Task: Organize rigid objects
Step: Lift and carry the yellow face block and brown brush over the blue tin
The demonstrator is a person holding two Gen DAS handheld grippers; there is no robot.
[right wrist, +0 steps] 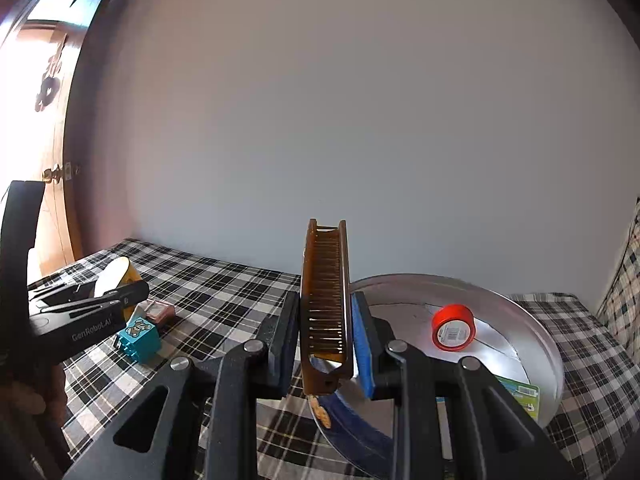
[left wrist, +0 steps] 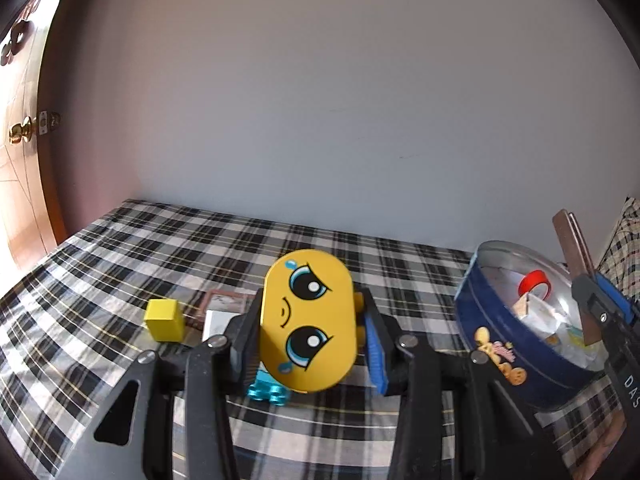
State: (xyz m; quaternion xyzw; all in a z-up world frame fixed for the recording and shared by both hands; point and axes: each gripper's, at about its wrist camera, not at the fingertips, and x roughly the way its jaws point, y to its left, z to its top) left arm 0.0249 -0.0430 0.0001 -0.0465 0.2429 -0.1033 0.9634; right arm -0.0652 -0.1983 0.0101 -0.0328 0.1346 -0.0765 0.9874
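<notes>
My left gripper (left wrist: 310,332) is shut on a yellow oval toy with a cartoon face (left wrist: 308,320), held above the plaid cloth. A teal block (left wrist: 267,390) hangs at the toy's lower end; it also shows in the right wrist view (right wrist: 140,338). My right gripper (right wrist: 326,332) is shut on a brown comb (right wrist: 326,308), held upright over the near rim of the round blue tin (right wrist: 532,332). The tin (left wrist: 512,360) holds a red tape roll (right wrist: 453,327) and papers. The left gripper (right wrist: 88,312) appears at the left of the right wrist view.
A yellow cube (left wrist: 164,319), a small framed picture (left wrist: 224,304) and a white card (left wrist: 218,322) lie on the plaid cloth (left wrist: 120,248) behind the left gripper. A plain wall stands behind. A wooden door (left wrist: 20,140) is at far left, a plaid pillow (right wrist: 624,280) at right.
</notes>
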